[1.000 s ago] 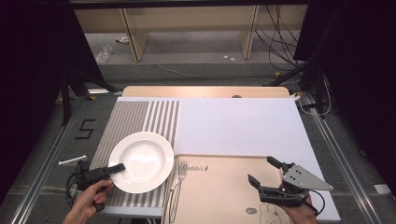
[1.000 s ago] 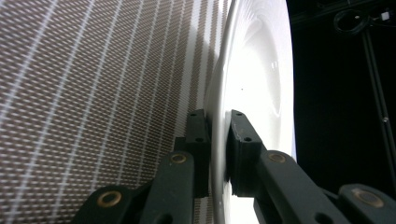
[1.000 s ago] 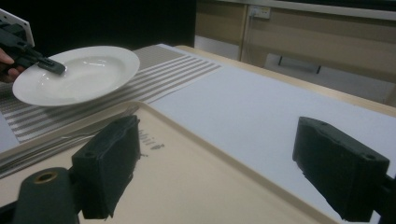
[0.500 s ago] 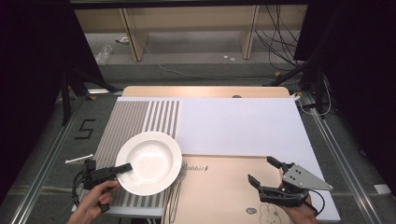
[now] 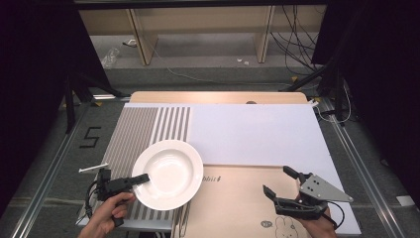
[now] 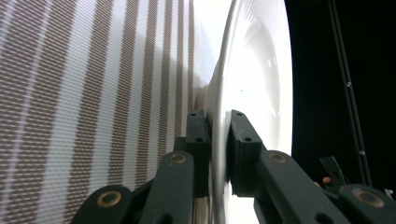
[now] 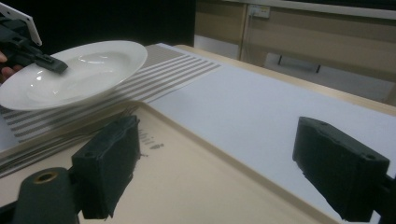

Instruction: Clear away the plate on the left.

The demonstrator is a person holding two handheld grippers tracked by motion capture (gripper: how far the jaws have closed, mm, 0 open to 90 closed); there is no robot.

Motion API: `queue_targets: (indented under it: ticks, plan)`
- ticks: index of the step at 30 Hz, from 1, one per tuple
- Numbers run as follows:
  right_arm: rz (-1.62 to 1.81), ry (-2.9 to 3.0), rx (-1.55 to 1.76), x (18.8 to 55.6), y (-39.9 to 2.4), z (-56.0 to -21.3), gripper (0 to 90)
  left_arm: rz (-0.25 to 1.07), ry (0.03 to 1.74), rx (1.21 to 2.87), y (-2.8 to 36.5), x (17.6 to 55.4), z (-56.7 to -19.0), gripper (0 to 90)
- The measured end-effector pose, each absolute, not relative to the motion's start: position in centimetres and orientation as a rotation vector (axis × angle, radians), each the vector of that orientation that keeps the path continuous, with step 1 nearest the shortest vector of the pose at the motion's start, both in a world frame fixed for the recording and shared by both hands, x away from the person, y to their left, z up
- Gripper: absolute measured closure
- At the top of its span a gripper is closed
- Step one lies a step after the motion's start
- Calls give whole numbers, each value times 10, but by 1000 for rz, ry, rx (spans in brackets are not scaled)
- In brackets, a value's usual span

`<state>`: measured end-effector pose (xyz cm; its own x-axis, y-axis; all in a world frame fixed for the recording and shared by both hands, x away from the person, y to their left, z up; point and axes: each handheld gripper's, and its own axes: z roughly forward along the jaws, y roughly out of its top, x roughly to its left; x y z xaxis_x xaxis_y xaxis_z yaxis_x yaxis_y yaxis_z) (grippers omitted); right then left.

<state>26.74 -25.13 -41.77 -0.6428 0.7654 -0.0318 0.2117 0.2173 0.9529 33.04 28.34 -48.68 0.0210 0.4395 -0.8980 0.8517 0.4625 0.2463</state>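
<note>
The white plate [image 5: 167, 174] has shifted over the last second: it sat squarely on the striped mat [image 5: 143, 130] a moment ago, and now it has travelled to the right, so that its right edge overhangs the tan board [image 5: 233, 198] with the printed lettering. The right gripper view shows it lifted and tilted, clear of the mat, so it is being carried rather than slid.

The left tongs [image 5: 140, 178] grasp the plate by its near-left rim; in the left gripper view one jaw lies above the rim and one under it, both pressed to the china. The grip looks firm, and to my eye the plate is on its way to the tan board, with the setting-down not yet done.

A fork [image 5: 184, 218] lies at the seam between mat and board, partly under the plate's edge; I'd watch that it isn't caught when the plate comes down.

The right tongs [image 5: 280, 188] rest over the board's near-right part with their jaws spread wide and nothing between them, in the same spot as before. The worktop [image 5: 218, 97] beyond is covered by a white sheet [image 5: 252, 131].
</note>
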Motion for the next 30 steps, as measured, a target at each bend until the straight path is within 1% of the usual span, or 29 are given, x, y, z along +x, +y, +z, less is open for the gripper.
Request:
queue_targets:
  ticks: [14, 23, 30]
  plan:
    - [1436, 1987, 910, 268, -252, -418, 157, -506, 1566, 1230, 259, 335, -485, 805]
    - [1437, 1985, 912, 268, -252, -418, 157, -543, 1526, 1296, 233, 337, -483, 805]
    - [1443, 1980, 912, 268, -252, -418, 157, -575, 1498, 1379, 211, 341, -486, 805]
